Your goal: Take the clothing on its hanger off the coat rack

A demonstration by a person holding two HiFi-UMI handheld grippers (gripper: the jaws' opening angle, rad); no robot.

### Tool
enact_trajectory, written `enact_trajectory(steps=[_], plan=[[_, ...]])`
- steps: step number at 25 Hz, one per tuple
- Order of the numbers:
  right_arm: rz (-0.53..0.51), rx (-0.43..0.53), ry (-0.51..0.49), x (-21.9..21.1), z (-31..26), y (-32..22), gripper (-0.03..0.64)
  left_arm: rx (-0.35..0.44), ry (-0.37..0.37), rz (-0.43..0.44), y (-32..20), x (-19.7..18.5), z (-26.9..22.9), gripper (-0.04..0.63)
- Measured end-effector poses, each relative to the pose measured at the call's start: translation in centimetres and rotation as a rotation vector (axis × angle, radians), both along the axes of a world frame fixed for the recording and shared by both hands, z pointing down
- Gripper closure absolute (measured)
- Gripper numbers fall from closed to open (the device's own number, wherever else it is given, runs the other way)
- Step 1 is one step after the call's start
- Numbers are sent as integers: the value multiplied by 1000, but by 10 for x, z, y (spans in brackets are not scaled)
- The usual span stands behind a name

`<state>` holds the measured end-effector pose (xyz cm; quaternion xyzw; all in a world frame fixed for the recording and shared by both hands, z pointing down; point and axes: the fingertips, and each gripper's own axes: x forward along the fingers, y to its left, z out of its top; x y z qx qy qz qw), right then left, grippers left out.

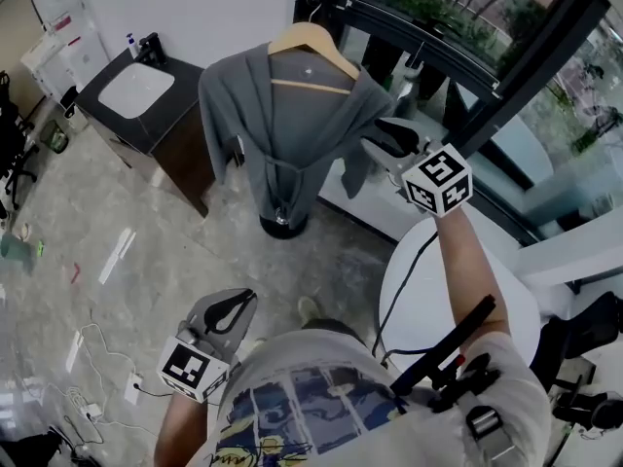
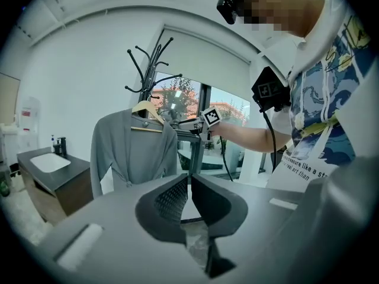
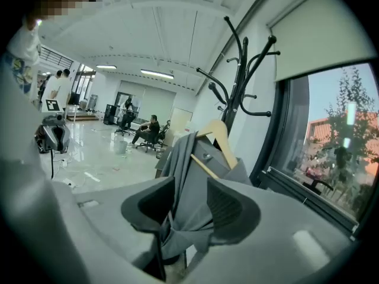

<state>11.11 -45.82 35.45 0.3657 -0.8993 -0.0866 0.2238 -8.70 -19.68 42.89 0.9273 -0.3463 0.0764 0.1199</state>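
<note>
The grey robe (image 1: pixel 282 129) hangs on its wooden hanger (image 1: pixel 313 42) high on the rack (image 3: pixel 238 81), draping down in front of the pole almost to the base. The right gripper (image 3: pixel 190 185) is up against the robe on the rack's window side, jaws apart with a fold of cloth between them (loose in the gap, not pinched). The left gripper (image 2: pixel 189 178) hangs low and well apart from the rack, by the person's waist, its jaws closed tip to tip on nothing.
</note>
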Motion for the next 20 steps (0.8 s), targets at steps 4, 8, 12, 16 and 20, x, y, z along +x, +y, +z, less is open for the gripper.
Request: enact_trajectory(steps=[4, 8, 12, 16, 20], plan=[[0, -2, 48, 20, -11, -56, 420, 8, 3, -25, -25, 13, 0, 572], [-52, -82, 69, 27, -6, -100, 358, 16, -11, -42, -45, 26, 0, 572], [-156, -225, 46, 24, 11, -131, 310, 18, -11, -66, -59, 34, 5, 572], [-313, -379, -8, 4, 15, -141, 291, 12, -24, -94, -72, 40, 5, 572], [-435, -474, -19, -20, 21, -143, 290, -1, -30, -130, -80, 41, 10, 574]])
